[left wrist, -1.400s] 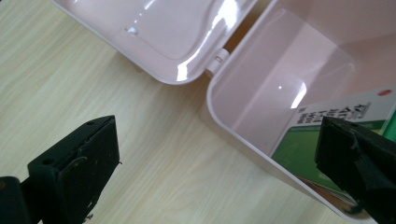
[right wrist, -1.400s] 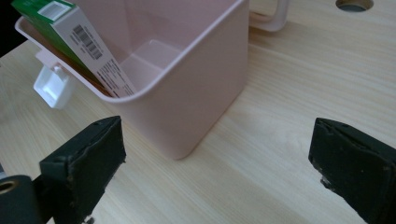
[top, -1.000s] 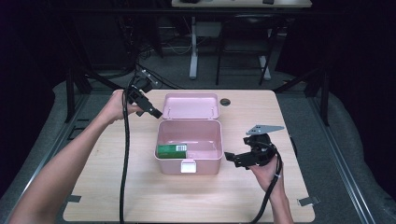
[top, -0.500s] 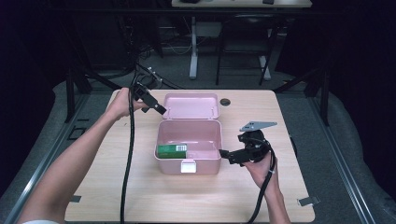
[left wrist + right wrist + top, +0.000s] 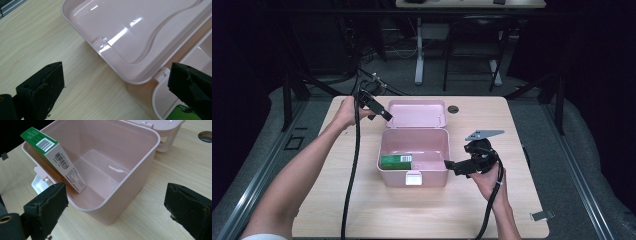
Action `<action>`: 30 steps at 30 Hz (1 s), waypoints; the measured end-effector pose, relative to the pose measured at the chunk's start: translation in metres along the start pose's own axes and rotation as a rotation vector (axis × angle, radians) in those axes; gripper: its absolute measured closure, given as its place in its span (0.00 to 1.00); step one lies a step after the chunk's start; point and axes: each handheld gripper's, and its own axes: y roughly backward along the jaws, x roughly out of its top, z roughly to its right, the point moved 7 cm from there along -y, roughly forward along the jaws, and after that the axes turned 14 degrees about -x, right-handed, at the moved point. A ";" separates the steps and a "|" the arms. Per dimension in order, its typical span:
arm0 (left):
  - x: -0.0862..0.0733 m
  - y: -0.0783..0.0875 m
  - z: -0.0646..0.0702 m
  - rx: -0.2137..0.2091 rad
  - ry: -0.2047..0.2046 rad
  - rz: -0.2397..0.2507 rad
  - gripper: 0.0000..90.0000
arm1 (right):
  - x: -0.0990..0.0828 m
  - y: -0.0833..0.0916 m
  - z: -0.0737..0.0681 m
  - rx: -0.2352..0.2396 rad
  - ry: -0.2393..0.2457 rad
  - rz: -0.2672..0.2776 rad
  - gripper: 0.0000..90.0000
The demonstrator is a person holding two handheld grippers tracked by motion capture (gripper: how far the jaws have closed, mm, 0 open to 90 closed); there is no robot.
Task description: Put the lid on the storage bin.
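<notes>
Nearest to the person, the right tongs [image 5: 451, 164] were held low over the wooden bench [image 5: 522, 150], at about 4 o'clock from the middle of the bench, with the jaws spread wide and nothing between them. They pointed toward 9 o'clock, at the right wall of the pink box [image 5: 414, 176], very close to it; I cannot tell if they touched it. A grey three-cornered plate [image 5: 484, 134] stood on top of these tongs.

The box stood open in the middle of the bench, with a white latch [image 5: 413, 178] on its near wall. Inside, a green and white carton [image 5: 53, 155] leaned against the wall at 9 o'clock, its lower end on the box floor.

Behind the box, at 12 o'clock, the pink lid [image 5: 418, 113] lay flat and open on the bench, still joined by the hinge.

The left tongs [image 5: 387, 115] were at about 10 o'clock, just over the left corner of the lid, also wide and empty. A black cable [image 5: 353, 165] ran from them down to the near edge.

Further away, at 1 o'clock, there was a round hole [image 5: 453, 109] in the bench. Beyond the bench stood the dark legs of another table [image 5: 418, 50].
</notes>
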 end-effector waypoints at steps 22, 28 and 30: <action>0.003 -0.034 -0.021 0.045 0.134 0.029 0.41 | -0.001 -0.021 -0.008 -0.008 -0.017 -0.042 0.26; 0.004 -0.035 -0.020 0.030 0.129 0.035 0.57 | -0.007 -0.027 -0.012 -0.015 -0.020 -0.062 0.44; 0.005 -0.035 -0.018 0.020 0.135 0.040 0.61 | -0.007 -0.029 -0.012 -0.018 -0.026 -0.066 0.50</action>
